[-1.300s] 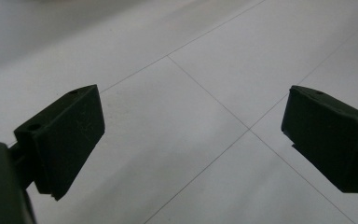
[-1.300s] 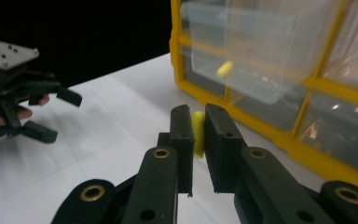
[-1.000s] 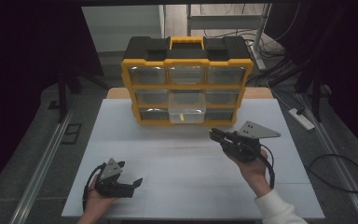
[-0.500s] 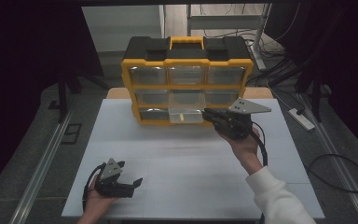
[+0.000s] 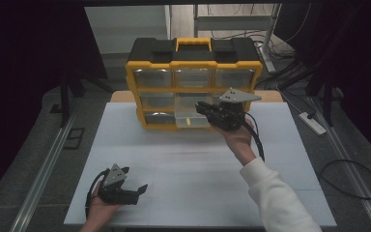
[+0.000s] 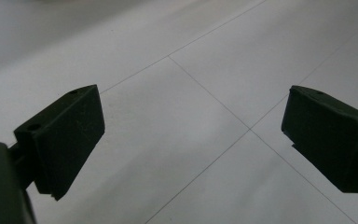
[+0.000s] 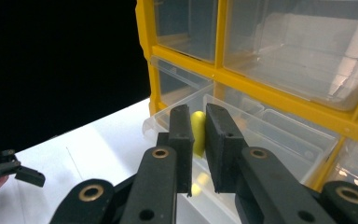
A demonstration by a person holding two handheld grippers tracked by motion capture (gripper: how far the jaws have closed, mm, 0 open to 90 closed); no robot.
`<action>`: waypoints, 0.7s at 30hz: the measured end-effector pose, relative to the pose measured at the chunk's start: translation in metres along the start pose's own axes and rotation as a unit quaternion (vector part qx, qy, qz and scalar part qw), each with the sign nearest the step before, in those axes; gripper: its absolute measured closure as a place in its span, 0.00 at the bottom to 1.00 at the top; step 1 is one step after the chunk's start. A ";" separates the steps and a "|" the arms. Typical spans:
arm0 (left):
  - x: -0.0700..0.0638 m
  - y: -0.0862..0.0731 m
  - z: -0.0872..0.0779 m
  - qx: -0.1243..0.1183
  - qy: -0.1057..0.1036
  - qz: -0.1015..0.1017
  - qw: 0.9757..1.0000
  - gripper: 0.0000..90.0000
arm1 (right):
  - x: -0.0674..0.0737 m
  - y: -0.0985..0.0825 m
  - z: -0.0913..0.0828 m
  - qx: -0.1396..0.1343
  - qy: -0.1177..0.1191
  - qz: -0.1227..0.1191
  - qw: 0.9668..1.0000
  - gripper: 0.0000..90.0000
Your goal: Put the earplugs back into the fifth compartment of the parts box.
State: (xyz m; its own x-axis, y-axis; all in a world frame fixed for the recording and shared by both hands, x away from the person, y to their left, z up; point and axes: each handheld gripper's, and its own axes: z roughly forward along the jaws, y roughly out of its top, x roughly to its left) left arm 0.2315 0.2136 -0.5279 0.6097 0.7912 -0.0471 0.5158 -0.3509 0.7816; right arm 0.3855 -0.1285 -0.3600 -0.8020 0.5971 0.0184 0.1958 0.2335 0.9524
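Right gripper view has the right gripper (image 7: 197, 140) with jaws nearly closed on a small yellow piece (image 7: 197, 133), held over the pulled-out clear drawer (image 7: 256, 135) of the yellow organizer (image 5: 193, 82). Near the table's (image 5: 193, 169) front edge, the left gripper (image 5: 134, 189) rests wide open, holding nothing.

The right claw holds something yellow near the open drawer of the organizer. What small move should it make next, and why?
Probably lower the right claw a little farther over the pulled-out clear drawer and then open it. Its jaws are shut on a small yellow piece, which hangs just at the drawer's front edge, so releasing now might drop it on the rim. The left claw rests open, far away on the table.
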 end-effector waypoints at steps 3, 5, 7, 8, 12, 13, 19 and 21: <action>0.000 0.000 0.000 0.000 0.000 0.000 1.000 0.07 | -0.001 0.001 0.004 0.002 0.000 0.000 1.000 0.90; 0.000 0.000 0.000 0.000 0.000 0.000 1.000 0.07 | -0.001 0.002 0.006 0.005 -0.002 0.000 1.000 0.90; 0.000 0.000 0.000 -0.001 0.000 0.000 1.000 0.07 | -0.002 0.002 0.010 0.007 -0.004 0.000 1.000 0.90; 0.000 0.000 0.000 0.000 0.000 0.000 1.000 0.07 | -0.002 0.003 0.011 0.007 -0.004 0.001 1.000 0.90; 0.001 0.000 -0.001 -0.001 -0.001 0.000 1.000 0.07 | -0.005 0.004 0.019 0.013 -0.006 0.001 1.000 0.90; 0.001 0.000 -0.001 -0.001 -0.001 0.000 1.000 0.07 | -0.005 0.004 0.021 0.016 -0.007 0.002 1.000 0.90; 0.001 0.000 -0.001 -0.001 -0.002 0.001 1.000 0.07 | -0.008 0.004 0.033 0.032 -0.022 -0.001 0.999 0.85; 0.001 0.000 -0.001 -0.001 -0.001 0.000 1.000 0.07 | -0.009 0.004 0.035 0.036 -0.034 -0.007 0.999 0.73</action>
State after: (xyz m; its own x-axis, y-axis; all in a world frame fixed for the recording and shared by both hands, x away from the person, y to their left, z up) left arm 0.2315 0.2146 -0.5275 0.6115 0.7898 -0.0480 0.5142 -0.3506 0.7827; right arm 0.4129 -0.1060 -0.3666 -0.7648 0.6440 -0.0179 0.2267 0.2950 0.9282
